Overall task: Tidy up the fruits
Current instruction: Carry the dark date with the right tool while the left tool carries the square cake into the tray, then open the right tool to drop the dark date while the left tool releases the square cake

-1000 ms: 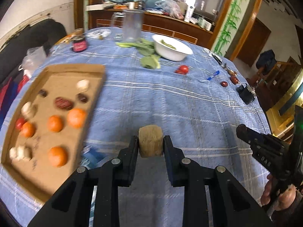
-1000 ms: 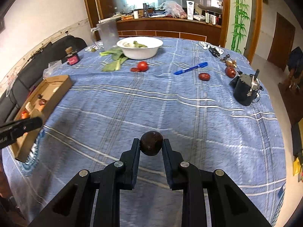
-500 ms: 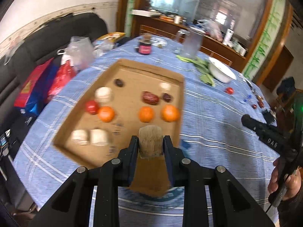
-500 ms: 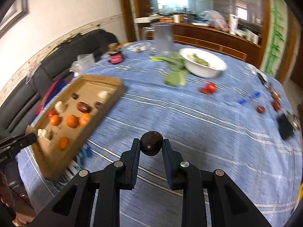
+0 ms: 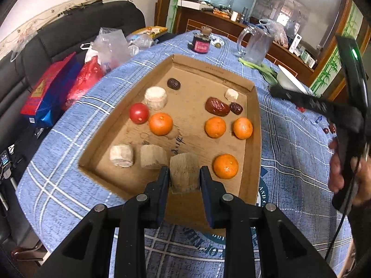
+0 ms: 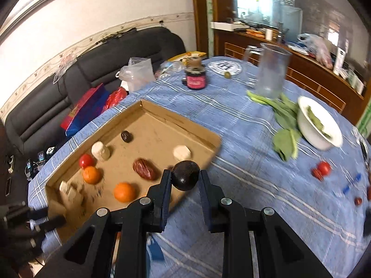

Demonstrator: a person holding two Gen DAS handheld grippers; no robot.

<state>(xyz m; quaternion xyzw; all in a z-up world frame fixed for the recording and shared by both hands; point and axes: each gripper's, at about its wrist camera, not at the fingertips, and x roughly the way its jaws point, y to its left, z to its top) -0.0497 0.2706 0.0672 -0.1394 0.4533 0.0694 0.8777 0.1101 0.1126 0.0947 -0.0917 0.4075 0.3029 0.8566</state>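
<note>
A blue plaid worktop [image 5: 289, 162] carries a cardboard tray [image 5: 254, 125] of fruit, directly ahead of the left gripper [image 5: 184, 176], whose fingers clamp a pale fibrous chunk [image 5: 184, 171] over the tray's near edge. The right gripper [image 6: 184, 180] pinches a dark round fruit [image 6: 185, 178] just beside the tray's right wall.

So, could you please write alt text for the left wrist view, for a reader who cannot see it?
The left gripper holds a pale fibrous chunk over the near end of a cardboard tray. The tray holds four oranges, a tomato, dark dates and similar pale chunks, on a blue checked tablecloth.
</note>
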